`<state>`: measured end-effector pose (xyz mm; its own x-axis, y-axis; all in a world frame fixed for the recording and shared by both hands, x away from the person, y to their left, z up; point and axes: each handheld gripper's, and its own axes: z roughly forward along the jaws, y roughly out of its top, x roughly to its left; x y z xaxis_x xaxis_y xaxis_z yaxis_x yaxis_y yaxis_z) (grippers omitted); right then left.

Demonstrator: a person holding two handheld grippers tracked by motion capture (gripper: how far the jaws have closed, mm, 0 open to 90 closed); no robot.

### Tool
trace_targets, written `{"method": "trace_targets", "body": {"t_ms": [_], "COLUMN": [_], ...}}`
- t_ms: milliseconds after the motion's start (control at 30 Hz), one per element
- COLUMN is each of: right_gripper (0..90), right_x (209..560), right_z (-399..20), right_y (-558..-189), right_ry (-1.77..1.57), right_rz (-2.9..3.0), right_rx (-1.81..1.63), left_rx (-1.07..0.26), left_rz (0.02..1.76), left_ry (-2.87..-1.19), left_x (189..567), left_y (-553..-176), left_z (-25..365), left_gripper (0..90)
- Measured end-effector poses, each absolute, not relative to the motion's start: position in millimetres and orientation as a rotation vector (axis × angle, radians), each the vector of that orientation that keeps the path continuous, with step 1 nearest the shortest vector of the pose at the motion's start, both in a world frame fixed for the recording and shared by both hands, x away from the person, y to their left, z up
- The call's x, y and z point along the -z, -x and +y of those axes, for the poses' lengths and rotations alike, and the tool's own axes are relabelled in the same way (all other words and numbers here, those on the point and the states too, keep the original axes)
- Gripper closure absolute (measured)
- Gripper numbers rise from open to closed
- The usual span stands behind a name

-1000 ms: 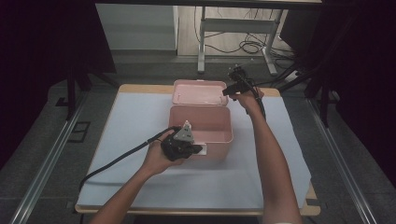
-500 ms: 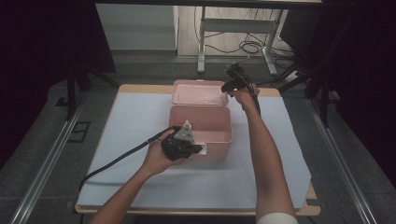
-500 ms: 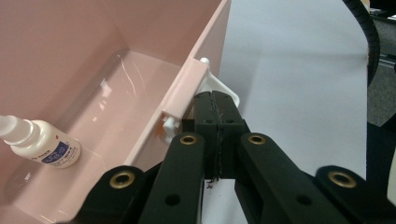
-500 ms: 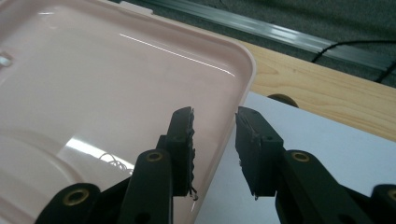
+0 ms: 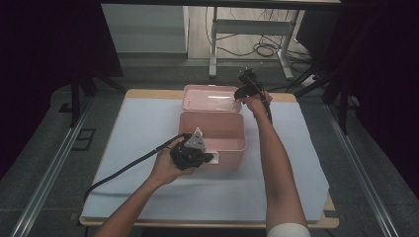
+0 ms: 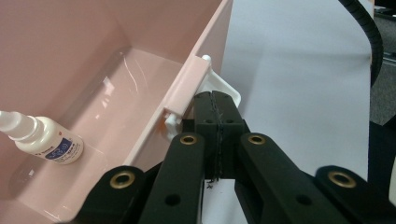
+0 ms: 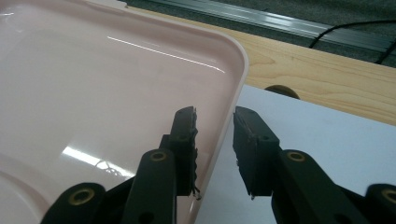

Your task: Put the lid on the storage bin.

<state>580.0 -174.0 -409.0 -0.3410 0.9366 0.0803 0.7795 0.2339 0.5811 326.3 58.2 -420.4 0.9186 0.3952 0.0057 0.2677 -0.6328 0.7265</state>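
Observation:
A pink box (image 5: 231, 152) stands open on the white mat, its pink lid (image 5: 210, 98) lying flat behind it. Inside the box (image 6: 70, 46) lies a small white bottle (image 6: 44, 140) with a blue label. My left gripper (image 5: 210, 159) sits at the box's near wall, shut. In the left gripper view the left gripper (image 6: 215, 100) has its tips against the white latch (image 6: 229, 91). My right gripper (image 5: 240, 94) is at the lid's right edge. In the right gripper view the right gripper (image 7: 215, 121) straddles the rim of the lid (image 7: 93, 84); its jaws have just been closing and a gap still shows.
The white mat (image 5: 148, 123) covers a wooden table (image 7: 317, 60), whose bare edge runs behind the lid. Black cables trail from both grippers. Metal rails and table legs stand on the floor beyond and beside the table.
My right gripper has come down and leftward onto the lid's right edge, with its jaws narrower around the rim. The left gripper and the box have stayed put.

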Motion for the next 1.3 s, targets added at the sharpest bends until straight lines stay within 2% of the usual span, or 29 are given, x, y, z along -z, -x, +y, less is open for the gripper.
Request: {"method": "trace_targets", "body": {"t_ms": [100,167,433,1300], "right_gripper": [71.7,76.6,79.7,84.6], "right_x": [410,413,411,372], "right_z": [-174,-175,-172,-171], "right_y": [-581,-582,-581,-550], "right_ry": [-1.605,-1.621,-1.631,-1.484], "right_rz": [2.223,2.222,2.192,2.023], "right_rx": [-0.780,-0.769,-0.760,-0.895], "left_rx": [-0.210,-0.209,-0.216,-0.201], "left_rz": [0.468,0.468,0.467,0.467], "left_ry": [-2.291,-2.290,-2.290,-2.299], "left_x": [420,420,421,421], "left_y": [-326,-326,-326,-325], "left_z": [58,58,58,58], "left_gripper": [90.0,90.0,90.0,90.0]}}
